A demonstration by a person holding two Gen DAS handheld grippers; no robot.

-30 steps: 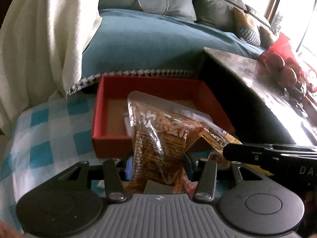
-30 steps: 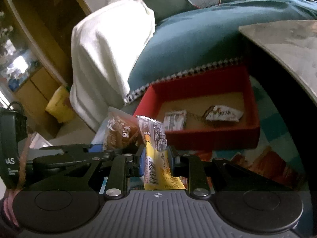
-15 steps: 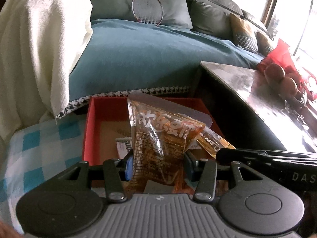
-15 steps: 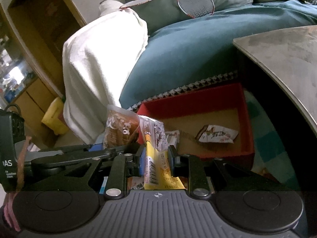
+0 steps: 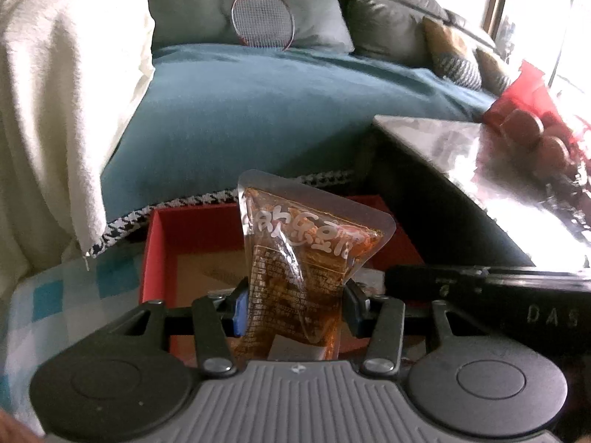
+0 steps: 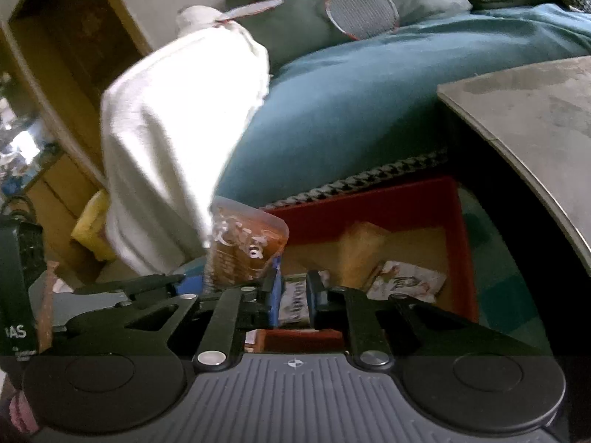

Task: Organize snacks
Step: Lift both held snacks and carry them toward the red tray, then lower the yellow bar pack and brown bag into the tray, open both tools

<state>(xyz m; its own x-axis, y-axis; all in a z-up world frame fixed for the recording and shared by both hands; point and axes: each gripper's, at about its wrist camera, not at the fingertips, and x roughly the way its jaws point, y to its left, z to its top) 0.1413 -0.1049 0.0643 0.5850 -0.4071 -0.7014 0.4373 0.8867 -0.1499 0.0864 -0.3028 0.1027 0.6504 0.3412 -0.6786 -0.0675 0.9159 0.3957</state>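
Left side first: white blanket [image 5: 55,110] hanging over the sofa, blue checked cloth [image 5: 48,295] under it. The left gripper [image 5: 293,304] is clamped on the orange sauce pouch [image 5: 303,258], which stands upright between the pads, same grip as a second ago. What's changed is the red box [image 5: 159,251]. It was out ahead before, and now it sits right under the fingers, so the pouch hangs over the inside of the box.

Further right, the right gripper [image 6: 293,291] is over the box too, jaws pulled in close. The yellow packet that stuck up between them a second ago isn't showing anymore. There's a white and green wrapper [image 6: 291,304] in the narrow gap, and honestly I can't tell if it's pinched or just lying in the box below. Another white packet [image 6: 406,282] lies on the box floor to the right, and the grey table [image 6: 535,110] is beyond that.
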